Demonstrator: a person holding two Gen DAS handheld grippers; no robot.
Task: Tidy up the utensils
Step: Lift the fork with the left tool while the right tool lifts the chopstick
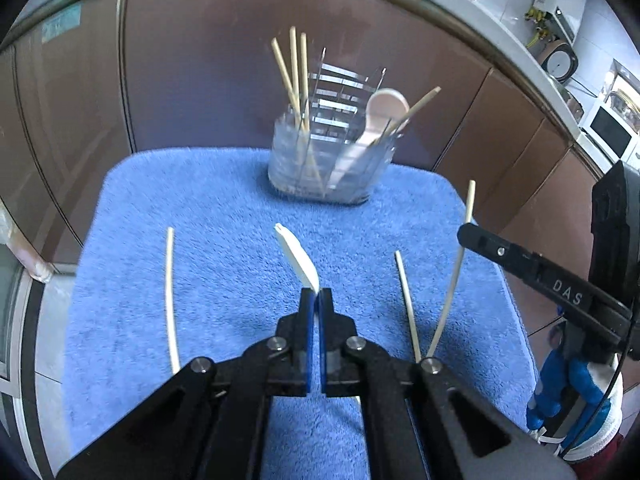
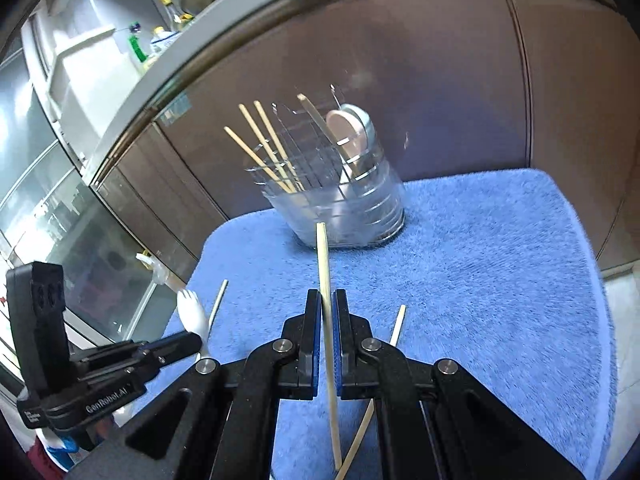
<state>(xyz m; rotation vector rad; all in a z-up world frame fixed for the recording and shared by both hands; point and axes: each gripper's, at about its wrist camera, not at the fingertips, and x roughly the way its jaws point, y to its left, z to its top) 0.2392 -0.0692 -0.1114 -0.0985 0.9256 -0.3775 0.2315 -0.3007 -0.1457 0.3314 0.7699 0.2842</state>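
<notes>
My left claw point(image 1: 316, 300) grips spork point(image 1: 298, 256) | right claw point(image 2: 329, 304) grips chopstick point(image 2: 325, 264) | holder point(image 1: 332, 160) at 12 o'clock of both | chopstick axis 12–6.

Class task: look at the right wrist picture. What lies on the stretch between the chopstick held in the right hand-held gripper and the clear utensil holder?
Only bare blue towel lies between the chopstick and the clear utensil holder; the right wrist view shows it.
</notes>
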